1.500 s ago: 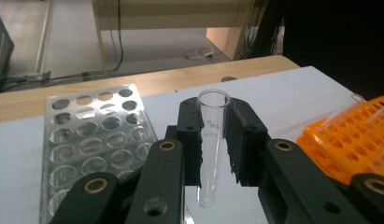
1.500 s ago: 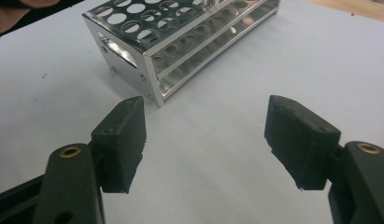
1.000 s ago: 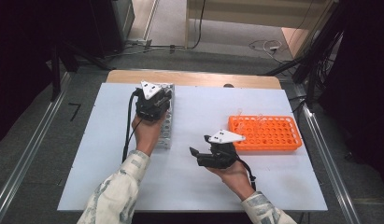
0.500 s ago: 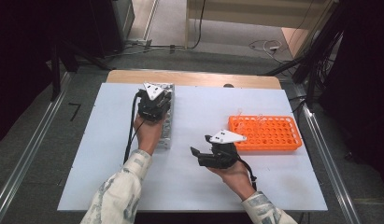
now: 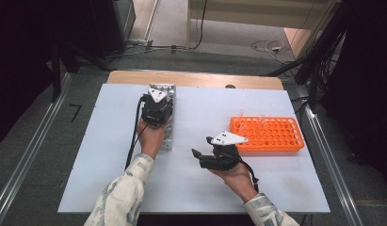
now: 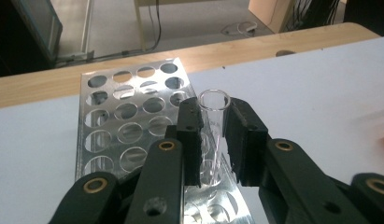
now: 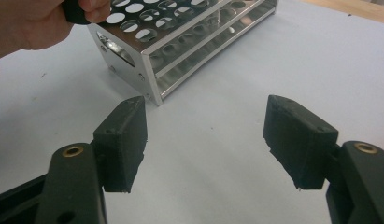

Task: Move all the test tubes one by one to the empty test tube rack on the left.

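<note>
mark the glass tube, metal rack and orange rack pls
glass tube [image 6: 213, 100], left gripper view, on its open rim above the pads.
metal rack [image 6: 129, 112], left gripper view, on the perforated top plate.
orange rack [image 5: 269, 134], high view, on its holed top face.

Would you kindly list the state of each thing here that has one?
Left gripper: shut on the clear glass test tube.
Test tube: upright, lowered into the silver metal rack.
Right gripper: open, empty.
Orange plastic rack: flat on the table.

Orange rack [image 5: 269, 135], seemingly holding tubes.
</note>
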Demonstrator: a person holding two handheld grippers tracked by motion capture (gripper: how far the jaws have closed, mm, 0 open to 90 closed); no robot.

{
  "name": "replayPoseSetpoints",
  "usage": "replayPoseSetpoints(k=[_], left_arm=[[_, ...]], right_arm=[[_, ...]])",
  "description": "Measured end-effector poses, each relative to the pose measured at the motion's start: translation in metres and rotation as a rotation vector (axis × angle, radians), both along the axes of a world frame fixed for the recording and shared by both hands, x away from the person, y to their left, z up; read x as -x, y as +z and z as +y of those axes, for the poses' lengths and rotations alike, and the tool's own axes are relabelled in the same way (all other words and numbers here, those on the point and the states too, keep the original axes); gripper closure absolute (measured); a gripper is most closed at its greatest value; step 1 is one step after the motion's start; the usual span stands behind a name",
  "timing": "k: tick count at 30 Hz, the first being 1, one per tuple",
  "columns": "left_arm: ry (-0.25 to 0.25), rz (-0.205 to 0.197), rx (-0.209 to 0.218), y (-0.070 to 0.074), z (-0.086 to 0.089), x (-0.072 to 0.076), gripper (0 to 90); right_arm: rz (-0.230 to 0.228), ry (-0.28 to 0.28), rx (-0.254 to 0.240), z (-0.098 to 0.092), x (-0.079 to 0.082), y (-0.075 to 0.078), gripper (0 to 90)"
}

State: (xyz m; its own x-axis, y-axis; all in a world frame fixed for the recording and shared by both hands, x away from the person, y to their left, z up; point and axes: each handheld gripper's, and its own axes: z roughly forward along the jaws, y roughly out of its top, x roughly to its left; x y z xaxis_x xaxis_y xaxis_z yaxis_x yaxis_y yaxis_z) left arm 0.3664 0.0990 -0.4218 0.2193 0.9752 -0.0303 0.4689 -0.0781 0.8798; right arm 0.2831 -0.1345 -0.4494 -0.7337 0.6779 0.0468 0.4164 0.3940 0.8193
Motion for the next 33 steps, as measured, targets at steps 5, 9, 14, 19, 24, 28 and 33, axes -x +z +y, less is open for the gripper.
replayPoseSetpoints(k=[5,9,14,19,24,28,33], left_arm=[[-0.005,0.035,-0.01,-0.005,-0.001,-0.001,75.4],[-0.012,0.052,-0.011,-0.007,-0.001,-0.001,74.9],[-0.013,0.063,-0.005,-0.008,-0.002,-0.001,74.7],[-0.019,0.064,0.019,-0.007,-0.001,0.0,71.8],[-0.019,0.06,0.044,-0.004,0.0,0.002,69.5],[-0.015,0.061,0.059,-0.005,0.001,0.005,62.6],[0.001,0.047,0.085,-0.005,0.002,0.012,48.4]], right_arm=[[-0.002,-0.001,0.003,0.0,0.0,0.0,29.0],[-0.003,0.0,0.002,0.001,0.0,-0.001,29.1],[-0.002,0.0,0.006,0.001,0.0,-0.001,29.1],[-0.001,0.002,0.008,0.001,0.0,-0.001,29.1],[-0.004,-0.001,0.003,0.0,0.0,-0.001,29.2],[-0.003,-0.003,0.004,0.0,0.0,-0.001,29.2],[-0.004,-0.005,0.004,-0.001,0.0,0.0,29.7]])
